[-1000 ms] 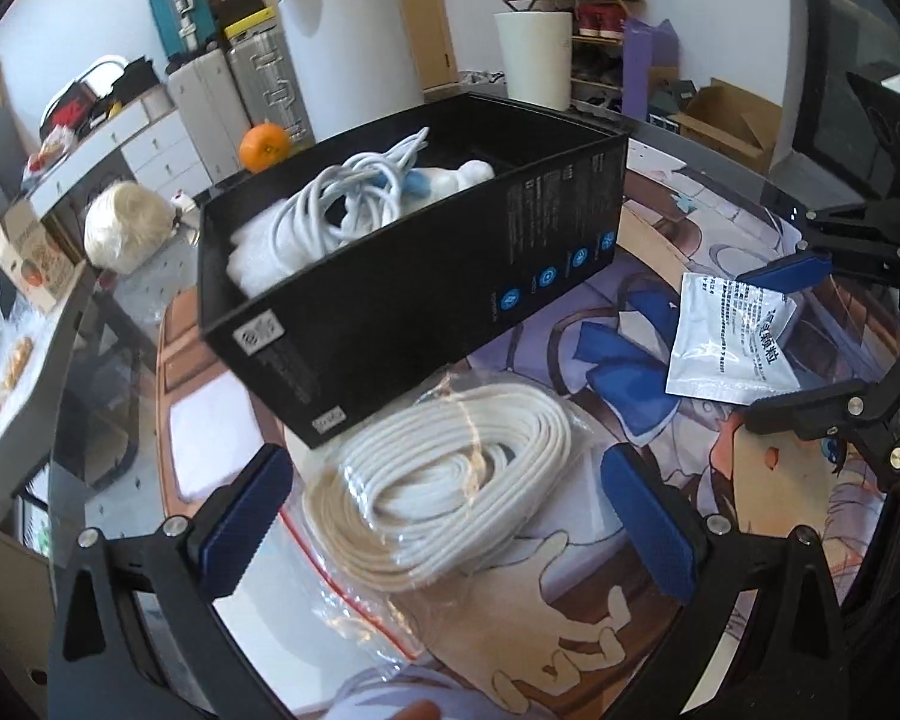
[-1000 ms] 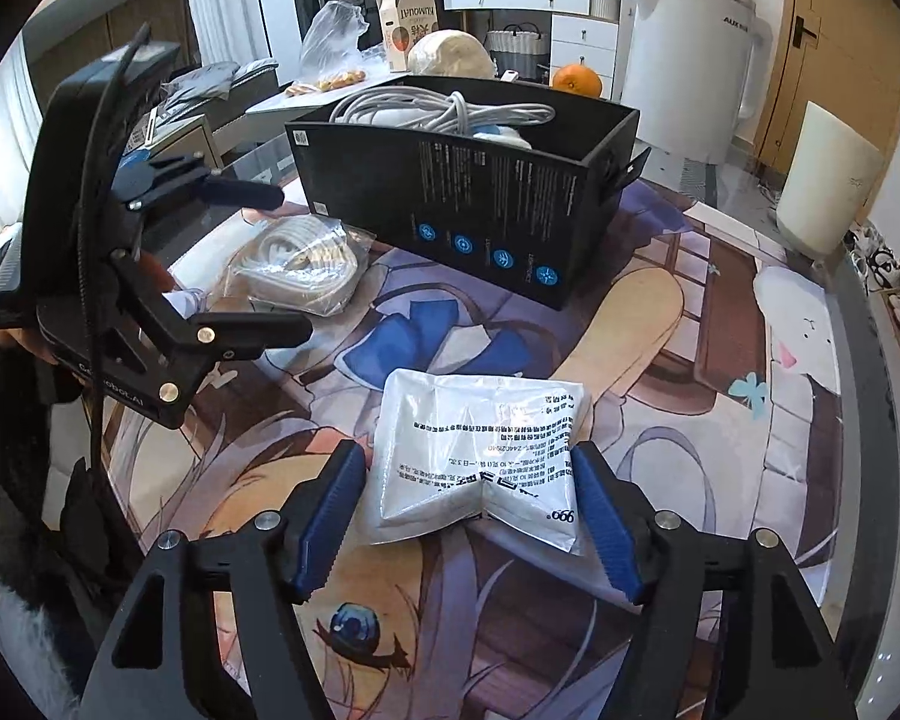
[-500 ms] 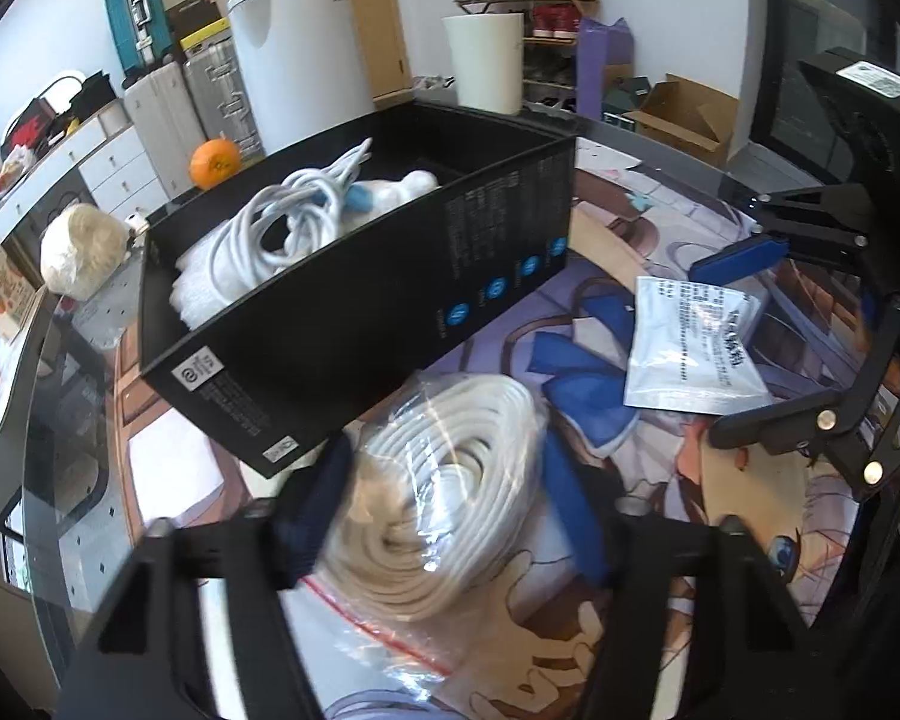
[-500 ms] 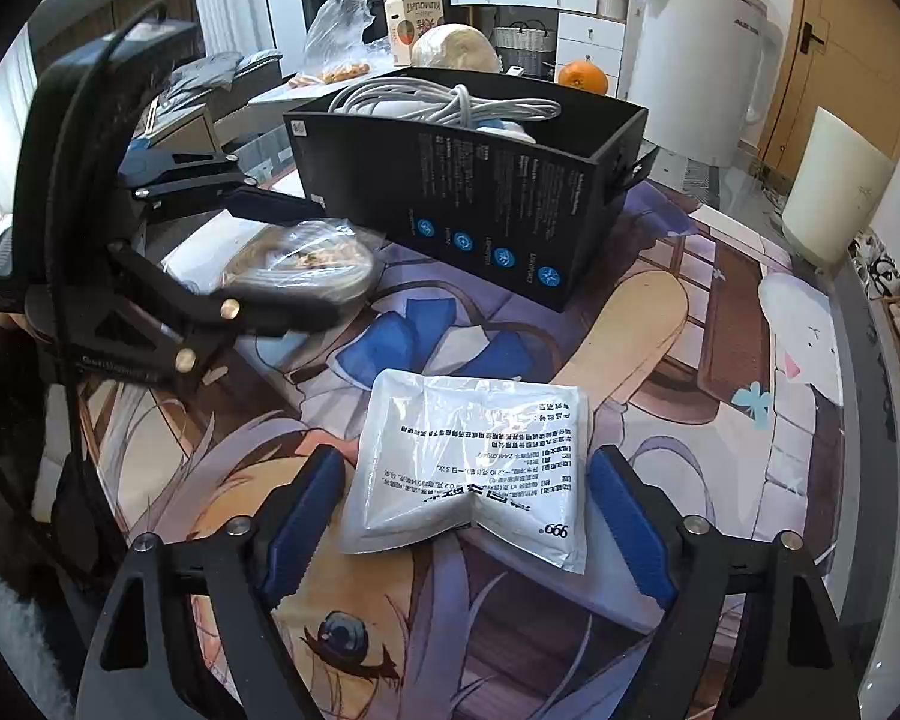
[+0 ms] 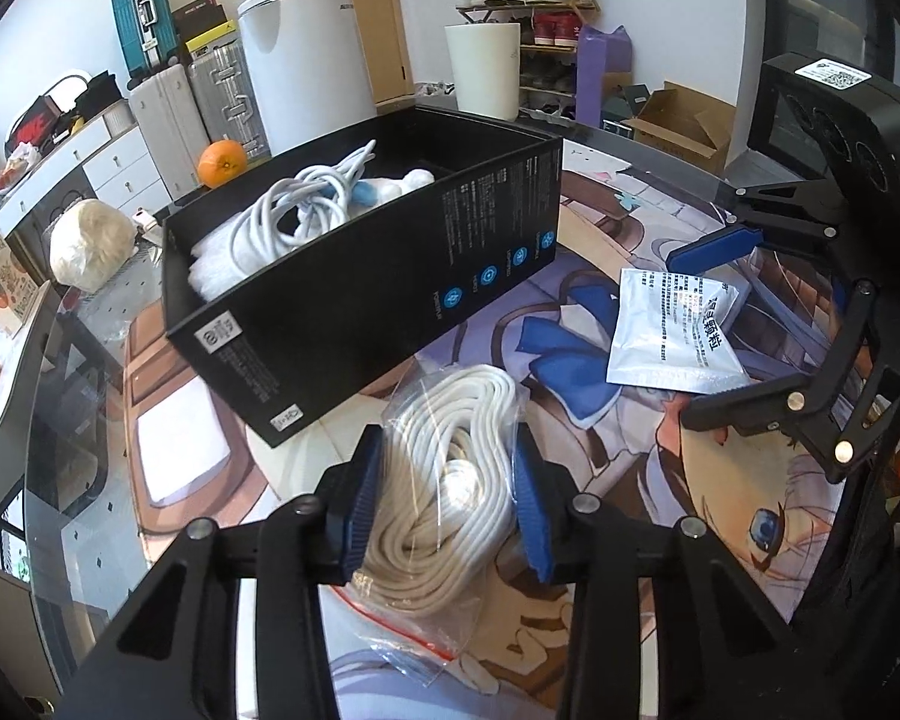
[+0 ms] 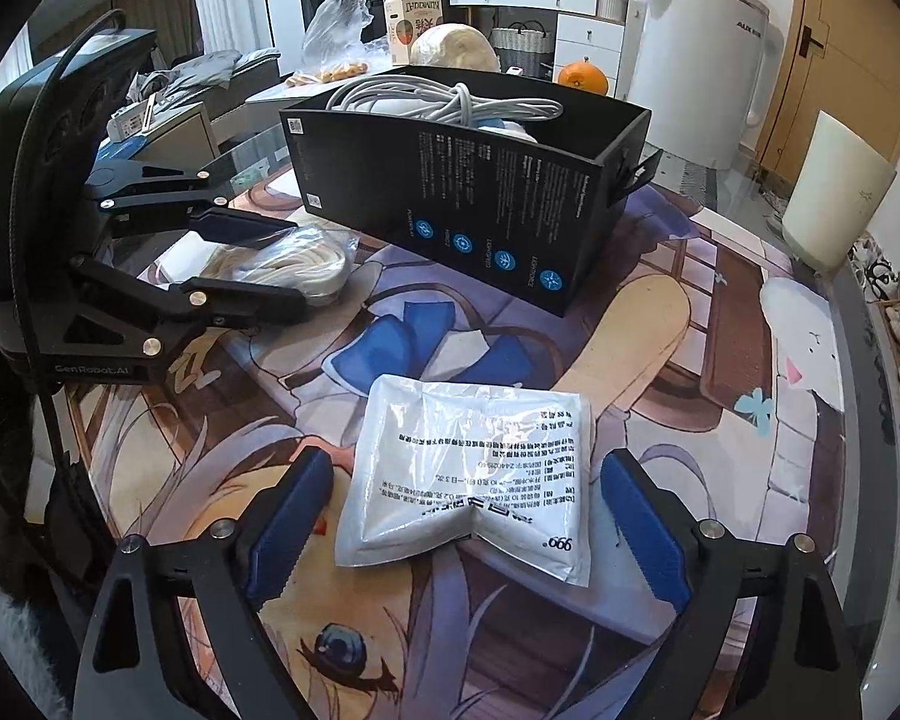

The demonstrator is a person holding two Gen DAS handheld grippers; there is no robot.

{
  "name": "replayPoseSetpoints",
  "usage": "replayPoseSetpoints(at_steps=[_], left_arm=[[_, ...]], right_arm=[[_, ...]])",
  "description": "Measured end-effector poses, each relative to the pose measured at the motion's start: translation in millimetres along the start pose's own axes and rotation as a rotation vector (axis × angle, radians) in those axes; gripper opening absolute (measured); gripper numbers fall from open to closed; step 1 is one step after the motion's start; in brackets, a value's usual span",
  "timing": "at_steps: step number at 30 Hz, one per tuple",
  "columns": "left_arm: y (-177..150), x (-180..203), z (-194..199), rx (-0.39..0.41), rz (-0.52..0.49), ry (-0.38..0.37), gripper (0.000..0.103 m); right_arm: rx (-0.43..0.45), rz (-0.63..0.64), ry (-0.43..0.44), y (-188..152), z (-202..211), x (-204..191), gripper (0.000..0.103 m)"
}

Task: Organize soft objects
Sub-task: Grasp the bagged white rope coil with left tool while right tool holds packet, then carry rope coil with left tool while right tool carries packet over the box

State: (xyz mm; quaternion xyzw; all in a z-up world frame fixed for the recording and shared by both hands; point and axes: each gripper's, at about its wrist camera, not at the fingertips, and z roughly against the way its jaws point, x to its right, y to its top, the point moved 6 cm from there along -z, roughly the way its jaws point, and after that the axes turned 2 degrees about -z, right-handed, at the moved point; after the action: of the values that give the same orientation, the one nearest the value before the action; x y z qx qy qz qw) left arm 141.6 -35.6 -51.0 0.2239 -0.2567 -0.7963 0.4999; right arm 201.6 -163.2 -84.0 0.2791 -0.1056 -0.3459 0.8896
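Gripping the bagged coil of white cord (image 5: 450,468), the left gripper (image 5: 450,498) has just been closing, and its blue pads now press the coil from both sides, squeezing it narrow inside its clear plastic bag. The coil rests on the printed table mat (image 5: 660,480), just in front of the black box (image 5: 354,300).

Risk, left side: the hold lies partly on loose, slippery film, so the coil may slide within the bag when raised, or the slack tail of the bag may drag and catch on the near wall of the box. The box is full toward its left end; a coil dropped there could perch on the contents and spill over the rim.

Container: the black box stands open-topped and holds a tangle of white cable (image 5: 306,204) over something pale and soft; its right part looks emptier, though the bottom is hidden.

Right side: the right gripper (image 6: 462,516) has just been opening and stands wide, its pads on either side of the white sachet (image 6: 474,468) without touching it. The sachet lies flat on the mat, well apart from the box. Risk: the flat, creased pouch offers little to pinch, so closing pads may skid over it or push it along the mat.
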Motion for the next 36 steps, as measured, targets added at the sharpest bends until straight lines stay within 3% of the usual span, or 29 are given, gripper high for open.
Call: replayPoseSetpoints(at_steps=[5,12,27,36], left_arm=[[-3.4,-1.2,1.8,0.004,0.011,0.004,0.039],[-5.4,-2.4,3.4,0.011,0.022,0.008,0.039],[-10.9,-12.0,15.7,0.051,0.103,0.000,0.039],[-14.7,-16.8,25.3,0.081,0.145,-0.001,0.039]], right_arm=[[0.012,0.013,0.010,3.9,1.0,-3.4,0.068],[0.018,0.035,0.017,6.9,1.6,-9.3,0.053],[0.059,0.035,0.023,6.5,14.9,-11.1,0.037],[0.095,0.030,0.029,8.3,24.3,-10.4,0.036]])
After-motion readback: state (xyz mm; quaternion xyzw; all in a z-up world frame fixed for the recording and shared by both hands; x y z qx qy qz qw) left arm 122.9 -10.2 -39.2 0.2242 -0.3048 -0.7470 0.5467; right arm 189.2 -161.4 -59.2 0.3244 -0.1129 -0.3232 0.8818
